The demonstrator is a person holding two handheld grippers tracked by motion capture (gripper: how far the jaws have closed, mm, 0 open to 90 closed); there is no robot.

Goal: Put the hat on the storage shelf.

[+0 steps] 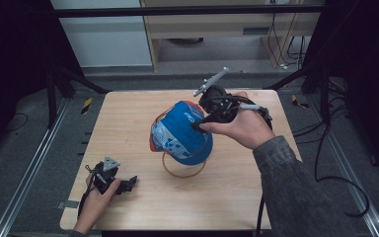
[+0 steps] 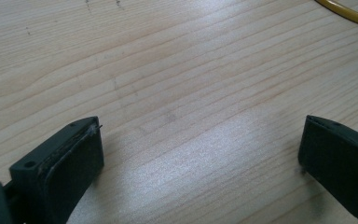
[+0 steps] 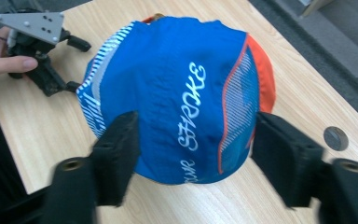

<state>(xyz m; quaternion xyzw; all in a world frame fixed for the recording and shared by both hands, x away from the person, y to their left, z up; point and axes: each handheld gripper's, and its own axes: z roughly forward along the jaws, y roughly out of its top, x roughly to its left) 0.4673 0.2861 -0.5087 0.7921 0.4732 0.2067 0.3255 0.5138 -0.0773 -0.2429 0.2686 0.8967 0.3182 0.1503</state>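
Right claw (image 3: pixel 193 154) spread wide around a blue cap (image 3: pixel 177 93), touching unclear. Left claw (image 2: pixel 200 158) apart, low over bare counter (image 2: pixel 168 70).

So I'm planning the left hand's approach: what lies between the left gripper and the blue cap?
Bare wooden table between left gripper and blue cap, per the high view.
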